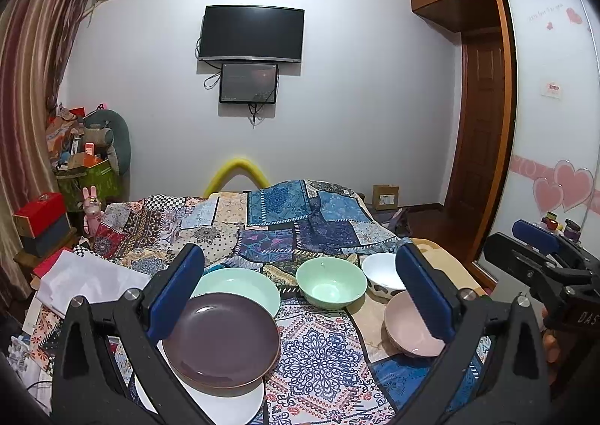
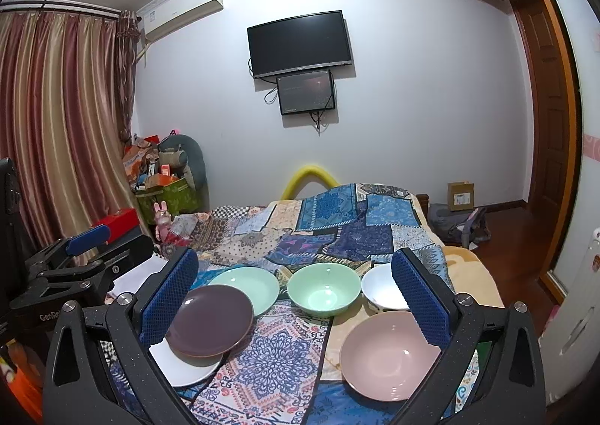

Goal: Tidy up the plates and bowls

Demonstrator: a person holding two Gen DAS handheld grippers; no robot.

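Left wrist view shows the left gripper with its blue-padded jaws spread wide and empty above a patchwork bedspread. At seven o'clock a purple plate lies on a white plate and overlaps a mint plate behind it. A mint bowl sits at centre, a white bowl at two o'clock, a pink bowl at four o'clock. Right wrist view has the right gripper likewise gaping, holding nothing, the pink bowl just inside its right finger.
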